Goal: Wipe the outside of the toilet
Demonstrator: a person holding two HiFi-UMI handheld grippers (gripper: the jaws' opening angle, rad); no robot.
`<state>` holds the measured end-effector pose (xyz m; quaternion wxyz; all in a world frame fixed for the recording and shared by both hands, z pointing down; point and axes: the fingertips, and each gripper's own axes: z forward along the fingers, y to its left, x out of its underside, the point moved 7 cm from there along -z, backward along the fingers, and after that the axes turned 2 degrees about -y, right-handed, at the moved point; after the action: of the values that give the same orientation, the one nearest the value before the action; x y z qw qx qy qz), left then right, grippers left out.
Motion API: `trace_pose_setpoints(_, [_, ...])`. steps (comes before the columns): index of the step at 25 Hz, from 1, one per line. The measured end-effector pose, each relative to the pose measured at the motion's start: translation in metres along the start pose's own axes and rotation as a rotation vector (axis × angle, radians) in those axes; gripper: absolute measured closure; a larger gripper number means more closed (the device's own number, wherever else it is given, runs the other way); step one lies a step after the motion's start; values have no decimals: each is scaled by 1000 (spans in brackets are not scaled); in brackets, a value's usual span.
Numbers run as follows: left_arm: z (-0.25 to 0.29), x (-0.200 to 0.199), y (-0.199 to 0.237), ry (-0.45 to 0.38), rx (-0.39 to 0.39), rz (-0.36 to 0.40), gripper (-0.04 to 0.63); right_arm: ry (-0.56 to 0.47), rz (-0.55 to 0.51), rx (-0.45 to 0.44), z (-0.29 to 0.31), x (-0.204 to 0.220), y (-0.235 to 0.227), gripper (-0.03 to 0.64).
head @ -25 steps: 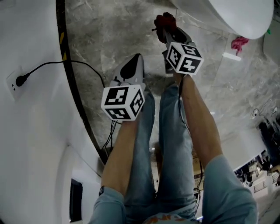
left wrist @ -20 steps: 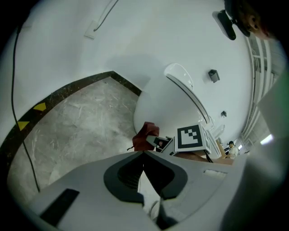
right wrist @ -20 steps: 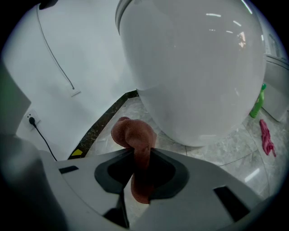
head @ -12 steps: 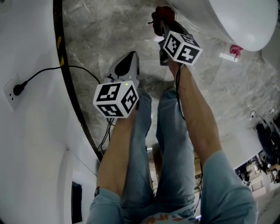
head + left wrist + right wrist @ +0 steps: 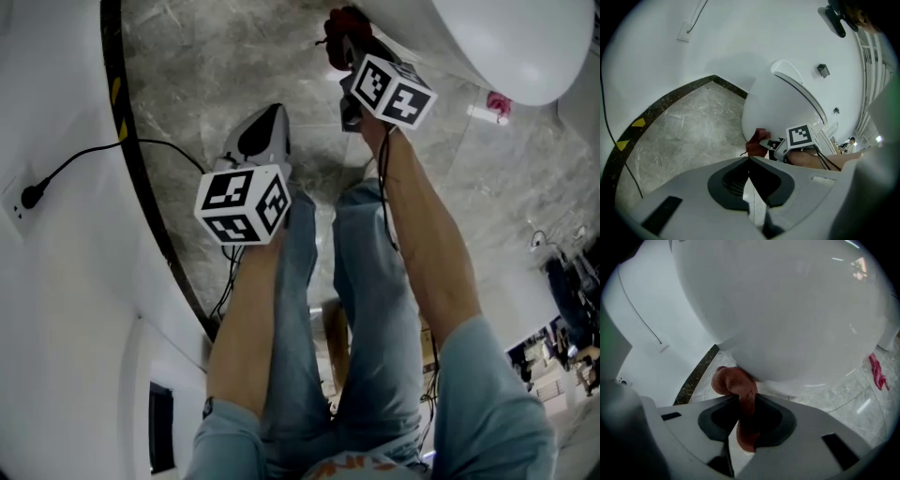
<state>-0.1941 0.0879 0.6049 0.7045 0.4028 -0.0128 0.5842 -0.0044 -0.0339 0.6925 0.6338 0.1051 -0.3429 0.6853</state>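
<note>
The cloth (image 5: pixel 736 383), clamped in the right gripper (image 5: pixel 746 420), is held against the toilet (image 5: pixel 787 315) at centre frame; a sweep along it seems needed next. The left gripper (image 5: pixel 749 183) is closed, empty.

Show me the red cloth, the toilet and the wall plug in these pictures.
red cloth (image 5: pixel 733 383): right gripper view, on its bunched upper end.
toilet (image 5: pixel 787 310): right gripper view, on the bowl's rounded outer side.
wall plug (image 5: pixel 30 195): head view, on the black plug body.
</note>
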Motion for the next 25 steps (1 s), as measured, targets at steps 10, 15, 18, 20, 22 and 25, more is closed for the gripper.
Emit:
trace_pose_setpoints(10, [0,11,-6,10,-58,10,601,14,24,-13,-23,3,-33,531])
trace_pose_setpoints(15, [2,16,-15,19,-72,28,601,30,-5,-19,-34,4,-53,529])
trace_pose_setpoints(18, [6,20,-25,27,-66,38,601,43,-9,-27,-41,4,-63,528])
trace_pose_setpoints(20, [10,21,-34,32,-59,47,601,55,2,-33,-45,3,-71,528])
trace_pose_setpoints(22, [14,23,-43,37,-57,56,601,66,3,-34,-48,2,-79,528])
trace_pose_setpoints(25, [18,26,-55,44,-55,66,601,76,4,-25,-55,1,-95,528])
